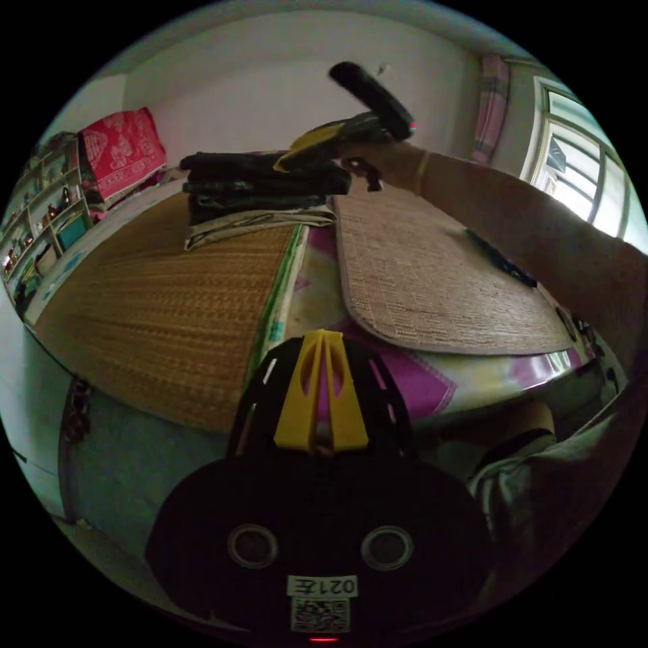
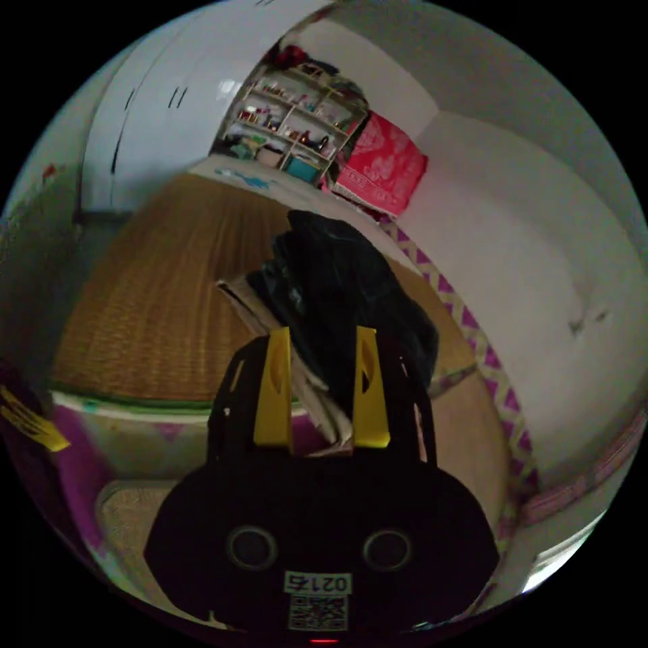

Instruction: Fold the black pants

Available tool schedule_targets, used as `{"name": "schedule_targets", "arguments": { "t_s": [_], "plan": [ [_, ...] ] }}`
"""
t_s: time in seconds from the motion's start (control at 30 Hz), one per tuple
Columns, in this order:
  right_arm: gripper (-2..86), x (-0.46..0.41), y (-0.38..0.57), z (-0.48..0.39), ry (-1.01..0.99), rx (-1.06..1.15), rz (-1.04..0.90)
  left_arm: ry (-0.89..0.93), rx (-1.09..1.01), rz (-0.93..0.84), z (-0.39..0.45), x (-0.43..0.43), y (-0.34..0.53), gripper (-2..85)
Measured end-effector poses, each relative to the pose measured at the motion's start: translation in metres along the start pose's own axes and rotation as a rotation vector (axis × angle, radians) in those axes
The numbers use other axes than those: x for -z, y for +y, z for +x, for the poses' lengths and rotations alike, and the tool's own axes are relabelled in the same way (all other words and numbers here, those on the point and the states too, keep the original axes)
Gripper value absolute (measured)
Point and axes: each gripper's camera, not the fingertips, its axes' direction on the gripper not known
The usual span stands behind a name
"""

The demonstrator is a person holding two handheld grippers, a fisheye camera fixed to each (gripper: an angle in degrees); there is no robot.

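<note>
1. Right now your left gripper (image 1: pixel 321 391) is hanging with its yellow jaws pressed together and nothing between them, out over the near edge of the bed, well apart from any cloth.
2. Your right gripper (image 2: pixel 317 388) is holding its jaws wide apart, with the near end of the stack of folded clothes (image 2: pixel 337 317) showing between them; whether the tips are touching the cloth, you cannot tell. In the left gripper view that same right gripper (image 1: pixel 324 145) is reaching the top of the stack (image 1: pixel 260 192) at the far side of the bed, your hand (image 1: pixel 385 162) on its grip.
3. The black pants (image 2: pixel 351 283) are lying folded on top of that stack, which is sitting on the brown woven mat (image 1: pixel 169 310), so the folding is looking finished or nearly so, by my judgement. What may be left is squaring the pile or letting go.
4. The room is dim, so the dark layers are blurring into one another and you cannot count them or pick out the pants' edges. A lighter folded piece (image 1: pixel 256 226) is showing at the bottom.
5. The paler mat (image 1: pixel 432 283) to the right is carrying a small dark object (image 1: pixel 501 258) too small to name.
</note>
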Motion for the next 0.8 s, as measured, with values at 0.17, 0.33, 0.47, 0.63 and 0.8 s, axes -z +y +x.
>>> {"name": "schedule_targets", "arguments": {
  "t_s": [0.17,0.33,0.47,0.63,0.8],
  "plan": [
    [17.6,-0.078,-0.083,-0.013,-0.09,0.074,-0.055,-0.008,0.043,-0.01,-0.036,0.025,0.018,-1.0],
    [13.6,-0.142,-0.138,-0.028,-0.065,0.048,-0.088,0.115,0.149,-0.019,-0.075,0.035,0.025,-0.9],
    [9.9,-0.171,-0.145,-0.037,-0.031,0.064,-0.093,0.128,0.176,-0.027,-0.09,0.04,0.029,-1.0],
    [7.5,-0.176,-0.15,0.009,-0.159,-0.094,-0.092,0.16,0.205,-0.029,-0.103,0.05,0.033,-1.0],
    [6.6,-0.151,-0.119,0.144,-0.407,-0.538,0.021,0.187,0.238,-0.019,-0.106,0.062,0.034,-1.0]
  ]
}}
